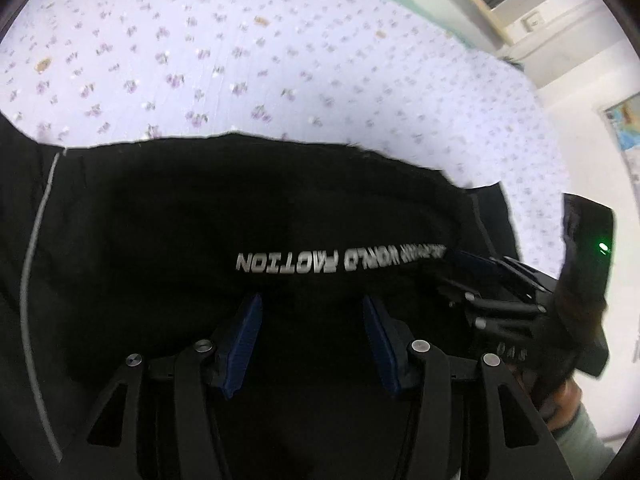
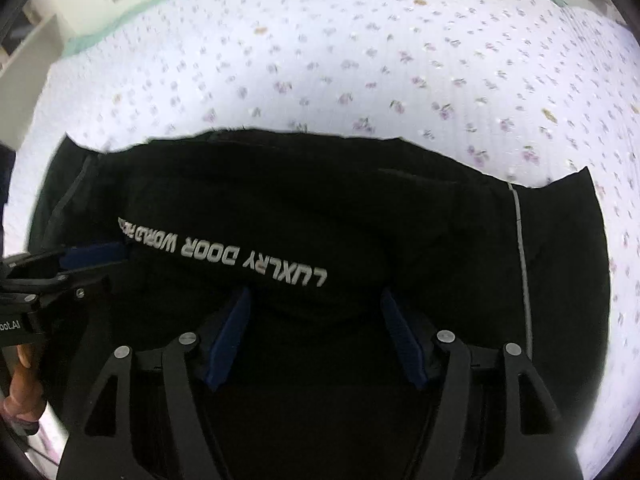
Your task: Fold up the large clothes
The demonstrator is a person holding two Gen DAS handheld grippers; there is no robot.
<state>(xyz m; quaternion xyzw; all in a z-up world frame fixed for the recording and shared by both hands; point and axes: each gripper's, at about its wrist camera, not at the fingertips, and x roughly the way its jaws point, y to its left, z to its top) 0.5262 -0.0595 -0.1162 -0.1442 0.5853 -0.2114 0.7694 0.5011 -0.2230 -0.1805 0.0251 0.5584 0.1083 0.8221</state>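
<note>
A large black garment [image 1: 200, 208] lies spread on the bed, with a white printed line of text [image 1: 336, 260] across it and a thin grey seam stripe [image 1: 30, 280] at its left. The same garment [image 2: 320, 192] fills the lower right wrist view, text [image 2: 224, 254] running slantwise. My left gripper [image 1: 311, 300] hangs just above the black cloth, blue pads [image 1: 244, 344] apart, nothing visibly pinched. My right gripper [image 2: 315, 293] stands the same way, pads [image 2: 404, 340] wide apart. Each gripper shows at the other view's edge: right [image 1: 476, 262], left [image 2: 96, 254].
The bed sheet [image 1: 240, 60] is white with small purple flowers and stretches beyond the garment's far edge [image 2: 360, 60]. A hand [image 1: 568, 396] grips the right tool; another hand [image 2: 24, 380] grips the left. A wall map [image 1: 624, 124] hangs at far right.
</note>
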